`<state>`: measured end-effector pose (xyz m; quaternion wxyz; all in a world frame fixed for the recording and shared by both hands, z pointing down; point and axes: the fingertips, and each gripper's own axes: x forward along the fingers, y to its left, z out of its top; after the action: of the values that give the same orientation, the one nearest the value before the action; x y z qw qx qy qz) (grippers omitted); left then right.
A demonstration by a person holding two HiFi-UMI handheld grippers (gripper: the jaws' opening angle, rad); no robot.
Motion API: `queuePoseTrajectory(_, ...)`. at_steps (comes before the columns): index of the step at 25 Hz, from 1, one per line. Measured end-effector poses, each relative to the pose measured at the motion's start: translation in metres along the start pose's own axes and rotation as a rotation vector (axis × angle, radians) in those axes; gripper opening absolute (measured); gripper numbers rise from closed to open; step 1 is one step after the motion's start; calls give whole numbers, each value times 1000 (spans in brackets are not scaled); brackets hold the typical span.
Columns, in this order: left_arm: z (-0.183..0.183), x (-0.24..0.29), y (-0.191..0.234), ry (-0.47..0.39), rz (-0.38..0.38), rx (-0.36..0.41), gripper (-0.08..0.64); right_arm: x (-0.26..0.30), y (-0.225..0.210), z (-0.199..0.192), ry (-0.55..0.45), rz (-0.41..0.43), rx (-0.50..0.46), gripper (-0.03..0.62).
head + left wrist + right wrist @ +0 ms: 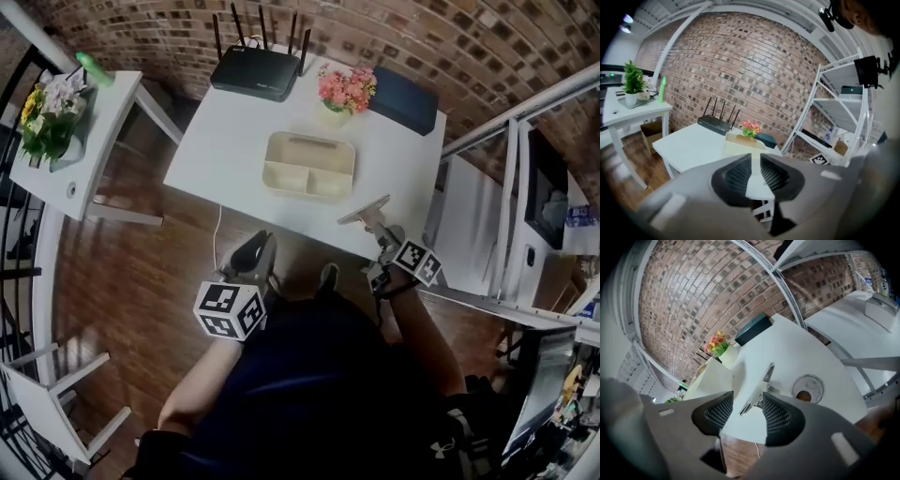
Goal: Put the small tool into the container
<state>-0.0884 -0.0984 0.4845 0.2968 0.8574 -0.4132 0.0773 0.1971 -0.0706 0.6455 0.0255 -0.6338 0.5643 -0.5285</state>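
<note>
left gripper [755,158] — fingers barely apart, empty | right gripper [748,399] — fingers wide apart, small tool [759,388] between, seemingly unclamped

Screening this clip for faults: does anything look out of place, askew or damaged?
Only the small silver metal tool stands out: it lies by the white table's near edge, outside the beige divided container. Nothing looks spilled or damaged.

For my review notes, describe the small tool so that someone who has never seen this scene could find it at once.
Start at the white table in front of the brick wall. Near its front right edge, on the person's side of the beige container, lies a small tool. It alone is thin, flat and silvery metal.
</note>
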Motion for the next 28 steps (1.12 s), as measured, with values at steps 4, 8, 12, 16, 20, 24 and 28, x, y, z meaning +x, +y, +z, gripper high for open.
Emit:
queuePoseTrajectory(4, -5, 15, -20, 19, 19, 10, 74, 25, -22, 3, 80, 6, 12, 227)
queuePoseTrajectory(8, -11, 18, -29, 23, 61, 2, 74, 41, -26, -2, 160, 35, 9, 206)
queuePoseTrajectory(12, -20, 14, -27, 19, 120, -32, 72, 52, -30, -5, 206, 37, 7, 103)
queuePoseTrajectory(16, -23, 7, -20, 16, 142, -49, 72, 53, -29, -3, 204, 39, 34, 87)
queuePoseTrajectory(20, -20, 3, -16, 1, 132, -50, 69, 45, -17, 3, 183, 63, 27, 63)
queuePoseTrajectory(24, -18, 5, -21, -3, 84, -39, 64, 30, 5, 19, 138, 101, -62, 12)
queuePoseTrajectory(28, -19, 7, -22, 1, 52, -44, 60, 10, 35, 36, 76, 152, -175, 12)
